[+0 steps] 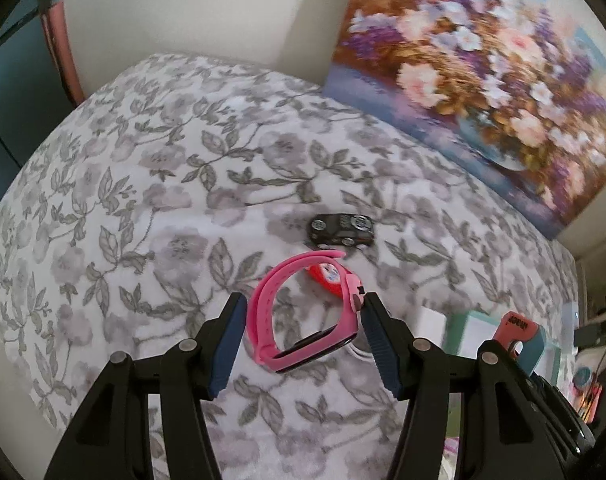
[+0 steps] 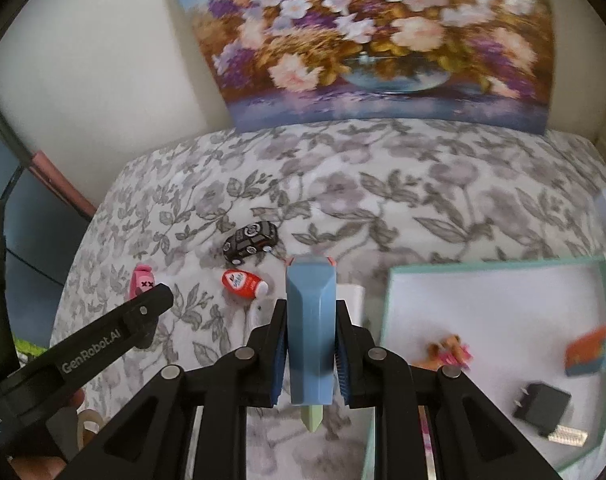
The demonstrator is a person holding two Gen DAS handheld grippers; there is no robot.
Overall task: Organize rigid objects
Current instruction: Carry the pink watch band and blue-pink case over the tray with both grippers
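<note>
Pink watch (image 1: pixel 303 316) sits clamped in the left gripper (image 1: pixel 301 340), lifted above the floral bedspread (image 1: pixel 143 200) — toy car (image 1: pixel 341 231) and red bottle (image 1: pixel 327 276) lie beyond it. Right gripper (image 2: pixel 309 344) grips a blue tool (image 2: pixel 311 320) tightly — beside the mint-rimmed box (image 2: pixel 387 312).

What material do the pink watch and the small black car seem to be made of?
Pink watch: the strap looks like soft silicone or rubber, matte, since it curves in a smooth loop; its dark face looks glossy, maybe glass or plastic. Small black car: probably hard plastic or painted metal, shiny, with bright silvery wheels; the blur leaves it open.
</note>
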